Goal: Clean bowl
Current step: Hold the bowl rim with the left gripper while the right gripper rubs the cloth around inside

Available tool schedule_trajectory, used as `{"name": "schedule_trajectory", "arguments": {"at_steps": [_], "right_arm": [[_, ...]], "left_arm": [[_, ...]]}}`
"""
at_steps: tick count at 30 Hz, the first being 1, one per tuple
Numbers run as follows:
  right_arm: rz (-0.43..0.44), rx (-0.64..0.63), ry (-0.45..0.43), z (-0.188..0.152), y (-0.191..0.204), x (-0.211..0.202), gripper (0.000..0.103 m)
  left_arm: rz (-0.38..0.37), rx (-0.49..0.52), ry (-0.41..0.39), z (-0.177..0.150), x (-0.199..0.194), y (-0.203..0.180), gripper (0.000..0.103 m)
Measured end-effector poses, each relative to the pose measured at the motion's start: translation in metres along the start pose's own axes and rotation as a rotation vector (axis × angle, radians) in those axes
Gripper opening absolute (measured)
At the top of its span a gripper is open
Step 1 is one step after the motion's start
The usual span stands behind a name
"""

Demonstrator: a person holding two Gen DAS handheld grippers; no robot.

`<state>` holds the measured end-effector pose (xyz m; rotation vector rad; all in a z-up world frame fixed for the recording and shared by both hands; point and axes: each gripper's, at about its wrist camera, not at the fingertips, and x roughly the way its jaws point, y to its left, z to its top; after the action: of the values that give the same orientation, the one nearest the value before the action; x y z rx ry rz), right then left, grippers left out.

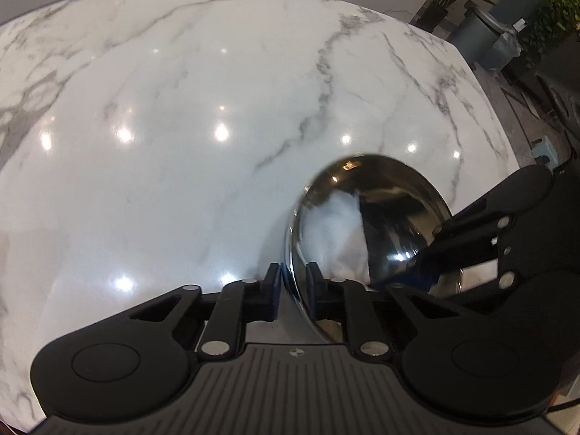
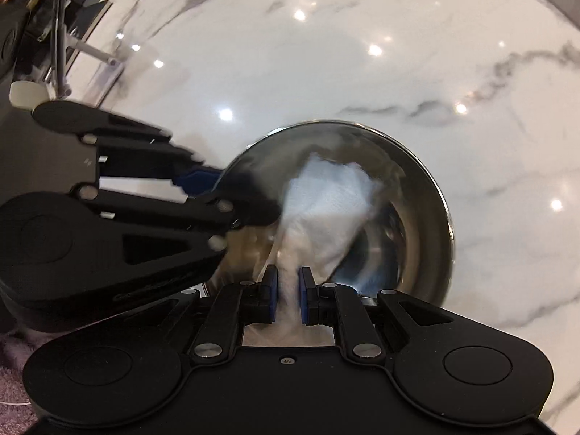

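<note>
A shiny steel bowl (image 1: 384,195) sits on the white marble counter (image 1: 181,127). My left gripper (image 1: 293,272) is shut on the bowl's near rim, one pad outside and one inside. A white cloth (image 2: 326,199) lies bunched inside the bowl (image 2: 417,188), and my right gripper (image 2: 288,282) is shut on its upper end above the bowl. In the left wrist view the cloth (image 1: 333,232) shows against the bowl's wall, and the right gripper (image 1: 417,262) reaches in from the right. In the right wrist view the left gripper (image 2: 232,192) comes in from the left, its blue pads at the rim.
The marble counter (image 2: 398,54) spreads wide around the bowl. A metal faucet-like fixture (image 2: 59,36) stands at its far left edge. Plants and a grey bin (image 1: 482,32) stand beyond the counter's far right corner. A purple towel (image 2: 11,362) lies at the lower left.
</note>
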<state>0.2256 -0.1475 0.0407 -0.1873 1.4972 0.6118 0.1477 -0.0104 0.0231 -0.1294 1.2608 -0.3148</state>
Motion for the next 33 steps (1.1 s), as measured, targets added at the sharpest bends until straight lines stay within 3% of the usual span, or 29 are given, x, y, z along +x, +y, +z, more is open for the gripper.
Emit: {"name": "schedule_trajectory", "arguments": {"at_steps": [6, 12, 20, 25, 33], "right_arm": [[-0.1, -0.088, 0.032, 0.001, 0.009, 0.001, 0.01], [-0.369, -0.315, 0.06, -0.004, 0.032, 0.004, 0.01], [-0.337, -0.263, 0.047, -0.003, 0.018, 0.003, 0.01], [-0.298, -0.21, 0.023, -0.002, 0.004, -0.001, 0.01], [-0.247, -0.149, -0.001, -0.001, -0.011, -0.005, 0.012]], "left_arm": [[0.032, 0.052, -0.002, 0.0, 0.0, -0.007, 0.012], [0.044, 0.079, 0.005, 0.001, 0.0, -0.008, 0.012], [0.029, 0.055, 0.001, 0.0, -0.001, -0.007, 0.012], [-0.017, 0.002, 0.054, -0.006, 0.007, -0.003, 0.023], [-0.03, 0.001, 0.048, -0.012, 0.008, -0.004, 0.022]]}}
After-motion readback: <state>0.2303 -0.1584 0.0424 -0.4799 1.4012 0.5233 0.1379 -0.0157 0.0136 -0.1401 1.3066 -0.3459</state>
